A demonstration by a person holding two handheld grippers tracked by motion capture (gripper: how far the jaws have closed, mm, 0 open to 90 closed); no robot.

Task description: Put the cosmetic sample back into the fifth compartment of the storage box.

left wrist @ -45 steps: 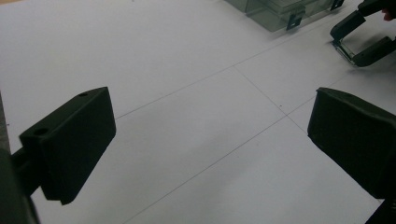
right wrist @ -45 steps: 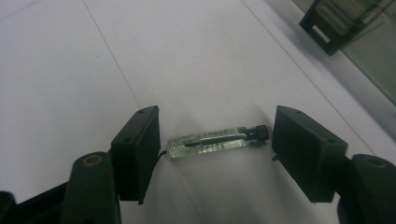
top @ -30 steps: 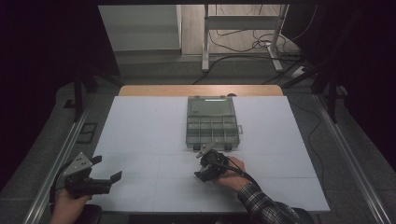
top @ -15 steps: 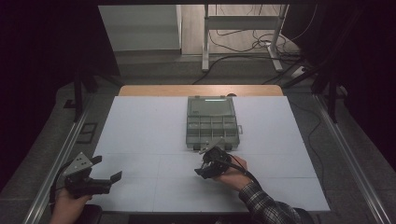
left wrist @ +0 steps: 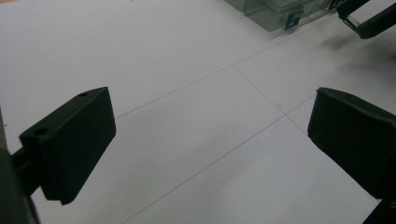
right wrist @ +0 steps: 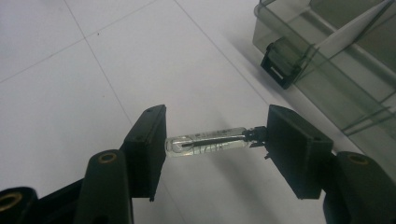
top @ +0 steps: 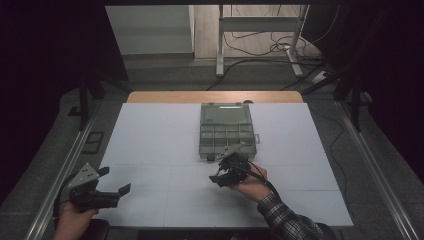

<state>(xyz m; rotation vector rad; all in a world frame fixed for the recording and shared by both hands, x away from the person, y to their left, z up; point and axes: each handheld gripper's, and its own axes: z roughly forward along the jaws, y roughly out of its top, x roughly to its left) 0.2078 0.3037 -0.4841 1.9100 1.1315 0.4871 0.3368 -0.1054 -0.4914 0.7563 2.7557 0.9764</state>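
A small clear glass vial (right wrist: 210,142) with a dark cap is held end to end between the jaws of my right gripper (right wrist: 215,143), which is shut on it a little above the white table. In the high view the right gripper (top: 226,172) hovers just in front of the near edge of a grey-green compartment box (top: 227,131), whose lid lies open. Its front latch (right wrist: 280,63) shows close by in the right gripper view. My left gripper (top: 116,180) rests low at the table's near left, open, with nothing between its jaws (left wrist: 210,140).
The white table sheet (top: 160,145) carries thin grid lines. The box's corner (left wrist: 280,11) and the right gripper (left wrist: 369,21) appear far off in the left gripper view. A wooden strip (top: 215,96) edges the far side, with metal rails along both sides.
The right gripper has edged slightly away from the person, toward the box, still holding the vial. The left gripper has stayed put.
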